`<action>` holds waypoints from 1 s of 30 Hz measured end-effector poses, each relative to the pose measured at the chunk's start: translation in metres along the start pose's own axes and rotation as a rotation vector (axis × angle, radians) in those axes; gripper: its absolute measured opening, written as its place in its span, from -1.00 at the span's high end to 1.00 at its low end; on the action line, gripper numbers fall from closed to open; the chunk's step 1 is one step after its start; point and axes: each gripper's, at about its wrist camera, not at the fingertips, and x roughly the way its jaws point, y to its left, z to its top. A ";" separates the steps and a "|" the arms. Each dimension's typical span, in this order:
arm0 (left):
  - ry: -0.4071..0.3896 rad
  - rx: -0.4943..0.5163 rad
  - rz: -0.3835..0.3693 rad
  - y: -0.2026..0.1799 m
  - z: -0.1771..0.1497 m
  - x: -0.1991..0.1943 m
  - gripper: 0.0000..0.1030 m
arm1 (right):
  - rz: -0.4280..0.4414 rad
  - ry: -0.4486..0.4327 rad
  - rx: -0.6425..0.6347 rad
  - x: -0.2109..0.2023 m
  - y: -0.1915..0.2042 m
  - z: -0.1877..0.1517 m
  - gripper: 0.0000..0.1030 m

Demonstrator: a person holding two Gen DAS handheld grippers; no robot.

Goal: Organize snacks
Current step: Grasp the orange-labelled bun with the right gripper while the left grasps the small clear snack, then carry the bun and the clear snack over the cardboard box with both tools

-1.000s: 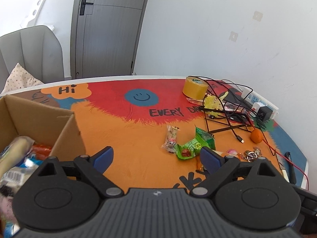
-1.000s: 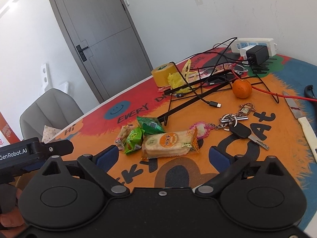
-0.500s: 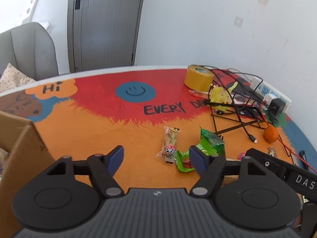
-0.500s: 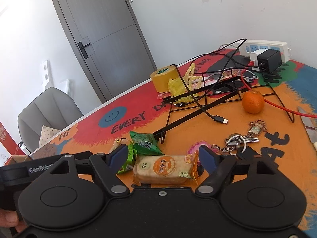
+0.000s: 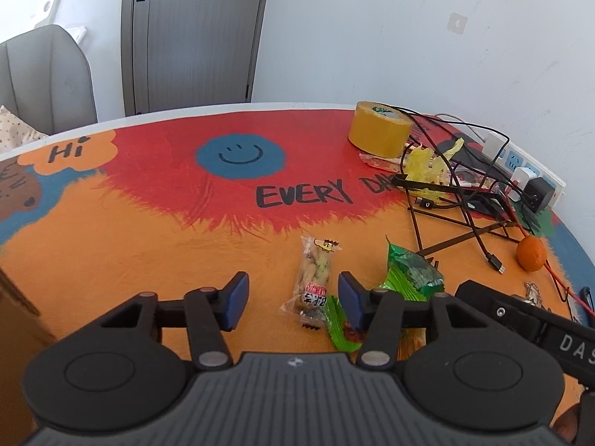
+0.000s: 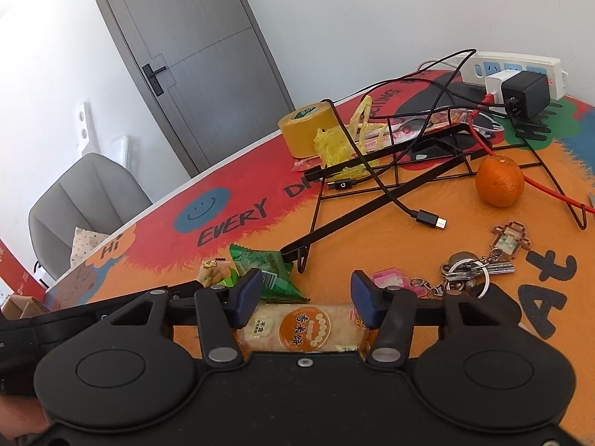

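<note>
My left gripper [image 5: 293, 303] is open and empty, low over the orange mat, its right finger beside a clear nut snack packet [image 5: 314, 277]. Green snack packets [image 5: 411, 273] lie just right of it. My right gripper [image 6: 305, 303] is open with its jaws on either side of an orange rice-cracker packet [image 6: 305, 329], not closed on it. The green packets [image 6: 266, 271] and the nut packet [image 6: 214, 269] lie beyond its left finger. The right gripper's body shows in the left wrist view [image 5: 520, 319].
A yellow tape roll [image 5: 379, 133], black wire stand [image 6: 390, 186] with cables, power strip [image 6: 520, 70], orange fruit [image 6: 500, 182] and keys [image 6: 472, 271] crowd the right side. A cardboard box edge [image 5: 15, 297] is at the left. A grey chair [image 5: 44, 78] stands behind the table.
My left gripper has swung right from the cardboard box to the snack packets. My right gripper has moved forward over the rice-cracker packet, which now lies between its fingers.
</note>
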 end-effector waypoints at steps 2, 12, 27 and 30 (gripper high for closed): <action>0.000 0.000 0.003 0.000 -0.001 0.007 0.02 | -0.001 0.001 0.002 0.002 0.000 0.000 -0.03; -0.014 0.024 0.009 0.004 -0.009 0.001 0.63 | 0.003 0.032 0.014 0.003 -0.001 -0.008 -0.03; 0.010 -0.013 -0.006 0.026 -0.038 -0.041 0.66 | 0.026 0.077 -0.066 -0.020 0.027 -0.044 -0.22; 0.006 -0.027 -0.005 0.033 -0.044 -0.052 0.67 | -0.019 0.059 -0.128 -0.020 0.038 -0.053 -0.11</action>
